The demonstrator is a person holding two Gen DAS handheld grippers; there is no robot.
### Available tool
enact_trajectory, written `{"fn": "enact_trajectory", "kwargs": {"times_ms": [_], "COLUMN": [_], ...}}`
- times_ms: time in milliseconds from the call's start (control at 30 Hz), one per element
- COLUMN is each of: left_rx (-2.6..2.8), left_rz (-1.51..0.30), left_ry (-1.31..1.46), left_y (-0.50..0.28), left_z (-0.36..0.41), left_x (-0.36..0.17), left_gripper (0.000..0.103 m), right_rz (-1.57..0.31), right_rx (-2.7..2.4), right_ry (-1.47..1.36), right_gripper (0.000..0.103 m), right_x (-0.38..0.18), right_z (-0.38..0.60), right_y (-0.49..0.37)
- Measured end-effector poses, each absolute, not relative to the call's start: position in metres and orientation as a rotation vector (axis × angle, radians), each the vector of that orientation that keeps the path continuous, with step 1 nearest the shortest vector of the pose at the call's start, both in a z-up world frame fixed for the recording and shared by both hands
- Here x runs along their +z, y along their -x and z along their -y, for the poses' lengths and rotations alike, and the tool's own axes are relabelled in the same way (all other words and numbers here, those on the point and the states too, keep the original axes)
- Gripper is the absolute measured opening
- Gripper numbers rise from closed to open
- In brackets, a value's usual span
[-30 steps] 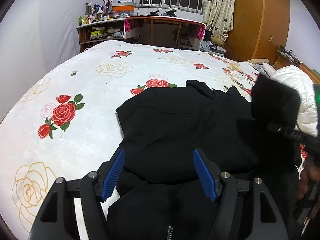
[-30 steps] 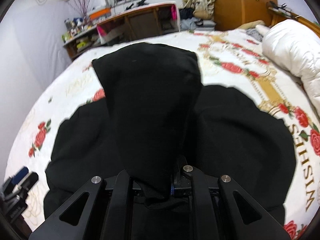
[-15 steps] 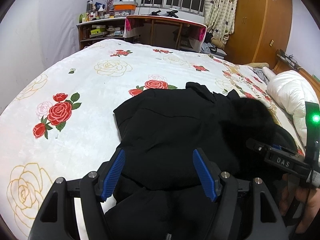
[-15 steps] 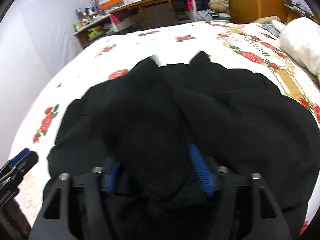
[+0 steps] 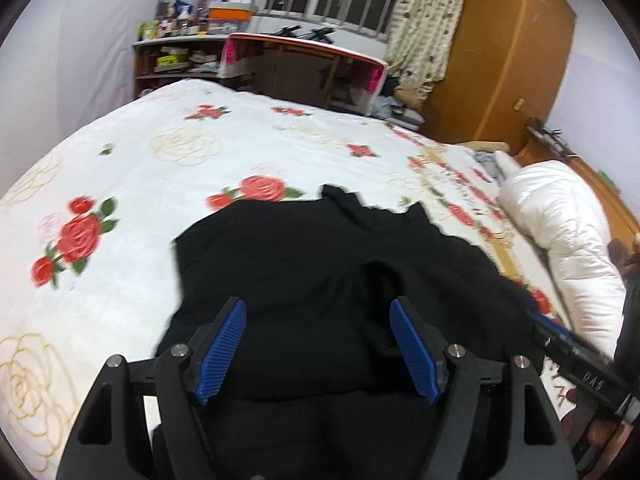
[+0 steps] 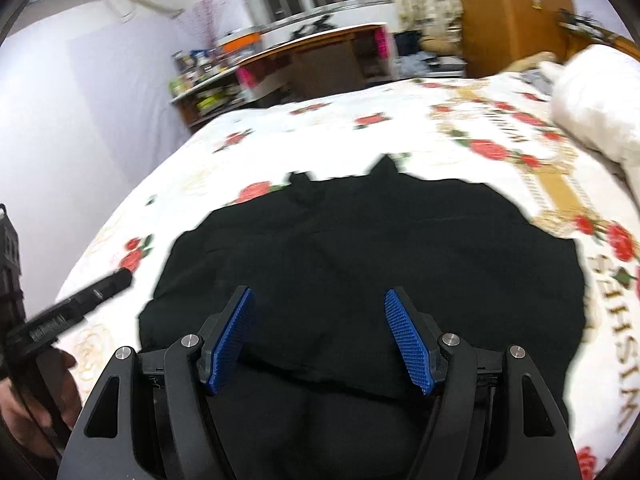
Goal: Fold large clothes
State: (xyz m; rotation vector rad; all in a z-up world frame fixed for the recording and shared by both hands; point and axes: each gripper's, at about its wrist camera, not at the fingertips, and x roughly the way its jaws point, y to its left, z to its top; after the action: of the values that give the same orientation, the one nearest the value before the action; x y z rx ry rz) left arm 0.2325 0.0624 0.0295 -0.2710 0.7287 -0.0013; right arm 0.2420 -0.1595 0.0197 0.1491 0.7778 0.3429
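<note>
Nearest the lens, the left gripper [image 5: 318,346] hangs over the near part of the black garment [image 5: 320,280], its blue pads [image 5: 222,350] spread wide with nothing between them. The right gripper [image 6: 320,338] does the same from its side, blue pads [image 6: 408,340] gaping wide, empty, with only dark cloth beneath. In the right wrist view, a hand [image 6: 28,400] grips the other tool's handle at the left edge. The garment lies spread on the bed [image 5: 120,200], bunched and layered in the middle, with two small peaks of fabric poking up along its far edge. Around it runs the white rose-print cover. Off to the right sits a white quilted duvet [image 5: 560,224]. Farther back stand a wooden desk [image 5: 304,68], a cluttered shelf [image 5: 176,52] and a tall orange-brown wardrobe [image 5: 504,56]
</note>
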Motion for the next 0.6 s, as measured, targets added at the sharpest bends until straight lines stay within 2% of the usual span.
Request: {"fn": "enact_trajectory", "kwargs": {"times_ms": [167,267,300,333,400,533,600], "left_rx": [-0.089,-0.114,-0.133,-0.160,-0.188,-0.169,-0.151], "left_rz": [-0.784,-0.874,-0.900,-0.929,-0.953,-0.765,-0.715], "left_ry": [0.267,0.249,0.244,0.249,0.241,0.146,0.109], "left_y": [-0.272,-0.298,-0.305,-0.311,-0.314,-0.295,-0.290], "left_z": [-0.024,-0.005,0.000,0.004,0.012,0.016,0.012], "left_x": [0.012,-0.017,-0.027,-0.036,-0.042,0.002,0.015], "left_gripper": [0.081,0.078,0.063,0.038,0.008,0.007,0.007], "right_rz": [-0.802,-0.820,-0.826,-0.830,-0.848,-0.846,-0.834], "right_rx": [0.208,0.132,0.109,0.098,0.077,0.060,0.052], "right_ry": [-0.211,-0.234,-0.241,-0.247,-0.265,-0.301,-0.300], "right_gripper": [0.068,0.068,0.068,0.068,0.068,0.068,0.058], "right_x": [0.006,-0.004,-0.008,-0.010,-0.019,-0.027,-0.027], "right_z": [0.222,0.255,0.264,0.271,0.286,0.306,0.310], "right_y": [-0.242,-0.240,-0.240,-0.238,-0.236,-0.233,-0.233]}}
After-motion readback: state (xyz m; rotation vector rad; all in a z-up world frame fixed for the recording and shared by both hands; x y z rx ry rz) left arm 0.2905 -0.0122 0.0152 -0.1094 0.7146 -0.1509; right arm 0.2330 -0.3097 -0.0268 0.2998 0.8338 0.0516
